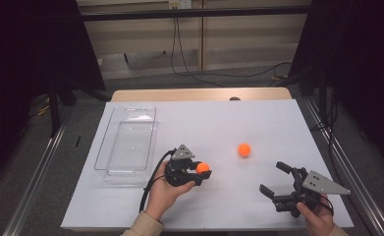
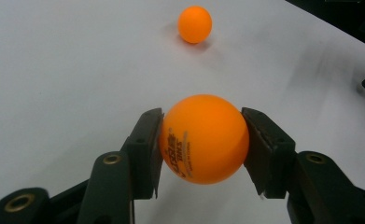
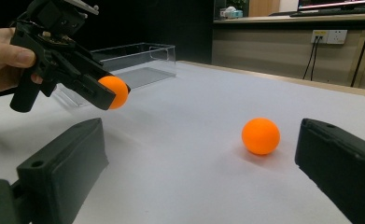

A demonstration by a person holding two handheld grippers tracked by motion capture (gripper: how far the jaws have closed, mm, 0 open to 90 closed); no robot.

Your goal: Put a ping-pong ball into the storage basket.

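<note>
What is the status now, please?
Left gripper shut on orange plastic ball. Right gripper open, empty. Second orange ball loose on table. Clear plastic bin unobstructed.

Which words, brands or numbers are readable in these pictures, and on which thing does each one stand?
Held ball, in the left gripper: dark print, too blurred to read.
Other ball: no print seen.
Wall socket: no readable text.

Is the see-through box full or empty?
Empty. The clear box has nothing inside; both orange balls are outside it.
</note>
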